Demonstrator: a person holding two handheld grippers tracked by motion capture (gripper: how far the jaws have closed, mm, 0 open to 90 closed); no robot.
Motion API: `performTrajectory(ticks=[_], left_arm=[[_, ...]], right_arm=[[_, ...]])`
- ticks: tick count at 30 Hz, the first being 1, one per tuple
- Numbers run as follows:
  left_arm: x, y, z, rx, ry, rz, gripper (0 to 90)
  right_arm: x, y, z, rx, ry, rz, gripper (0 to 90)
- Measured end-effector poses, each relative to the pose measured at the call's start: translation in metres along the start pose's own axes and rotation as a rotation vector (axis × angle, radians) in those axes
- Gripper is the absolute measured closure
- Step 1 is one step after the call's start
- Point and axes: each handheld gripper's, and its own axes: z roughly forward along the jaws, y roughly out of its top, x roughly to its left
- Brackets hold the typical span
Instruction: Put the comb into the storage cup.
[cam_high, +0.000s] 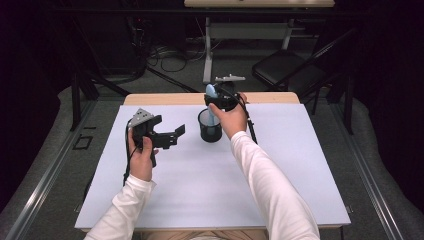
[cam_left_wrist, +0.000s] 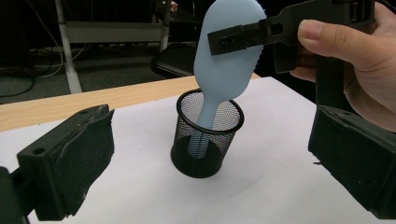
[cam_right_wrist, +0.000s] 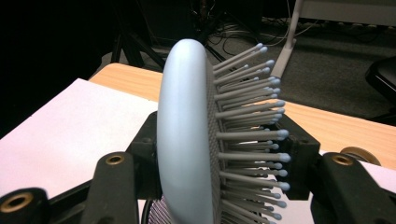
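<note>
A: What is held by the right gripper (cam_high: 223, 101)?

B: A pale blue plastic hairbrush with bristles (cam_left_wrist: 227, 60) is clamped by its head between the closed jaws. Its handle is lowered into the black wire-mesh cup (cam_left_wrist: 206, 135), which is stood toward the far middle of the white-covered table (cam_high: 210, 190).

A: And the left gripper (cam_high: 169, 136)?

B: It is held wide open with nothing in it, near and to the left of the cup, apart from it.

A: What could be expected to go wrong?

B: The cup appears light and is not steadied. If the brush were released while tilted, the heavy head could be swung over the rim and the cup tipped. A sideways pull on withdrawal could also drag the cup along.
</note>
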Motion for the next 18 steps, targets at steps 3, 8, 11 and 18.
performTrajectory(ticks=[3,8,11,18], left_arm=[[0.0004,0.0000,-0.0002,-0.002,0.002,-0.002,0.4],[0.0003,0.0000,-0.0002,-0.002,0.002,-0.004,0.4],[0.0005,0.0000,-0.0004,-0.001,0.004,-0.005,0.4],[0.0013,-0.0005,0.0002,0.000,0.003,-0.008,0.4]], right_arm=[[-0.0002,0.0001,-0.0005,0.006,-0.004,0.013,44.3],[-0.0002,-0.0001,-0.0007,0.010,0.001,0.012,44.0],[0.0006,-0.0002,-0.0005,0.010,0.000,0.006,43.6],[0.0034,-0.0008,0.0001,0.020,-0.004,-0.014,41.2]])
